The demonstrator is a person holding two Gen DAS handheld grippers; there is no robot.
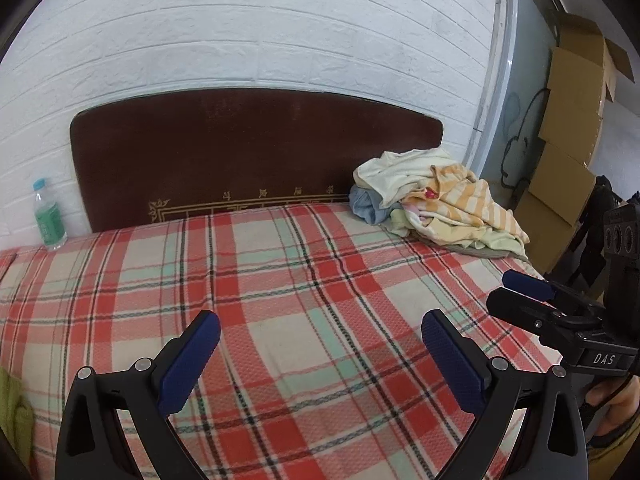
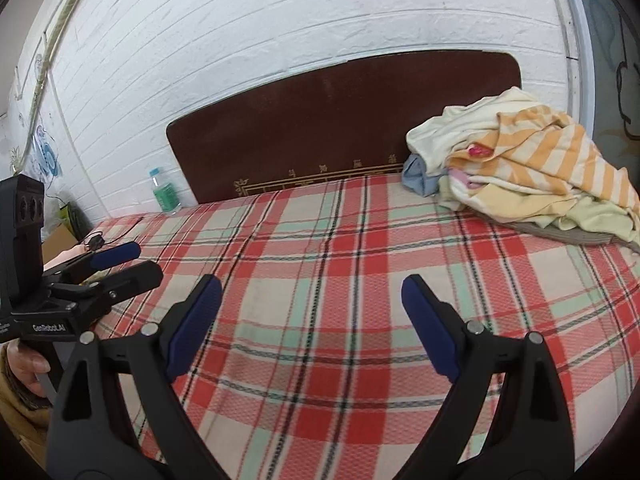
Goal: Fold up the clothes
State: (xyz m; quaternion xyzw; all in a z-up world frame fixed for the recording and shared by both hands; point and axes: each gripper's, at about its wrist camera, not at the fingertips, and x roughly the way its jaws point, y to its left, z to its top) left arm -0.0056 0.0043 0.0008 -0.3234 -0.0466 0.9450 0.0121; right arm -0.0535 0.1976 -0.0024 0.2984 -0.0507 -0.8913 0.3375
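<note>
A heap of crumpled clothes (image 1: pixel 436 204) (image 2: pixel 532 168) lies at the far right of the bed by the headboard: cream, pale yellow, light blue, and an orange-striped piece on top. My left gripper (image 1: pixel 320 332) hovers open over the plaid bedsheet (image 1: pixel 280 280), well short of the heap, with nothing between its blue pads. My right gripper (image 2: pixel 312 292) is open too, above the sheet (image 2: pixel 340 260), with the heap ahead to its right. Each gripper shows in the other's view: the right one (image 1: pixel 516 292) at the right edge, the left one (image 2: pixel 132 260) at the left edge.
A dark brown headboard (image 1: pixel 256 152) stands against a white brick wall. A water bottle (image 1: pixel 48 216) (image 2: pixel 164 194) stands at the bed's far left corner. Cardboard boxes (image 1: pixel 568 128) are stacked right of the bed. A green cloth (image 1: pixel 14 408) shows at the left edge.
</note>
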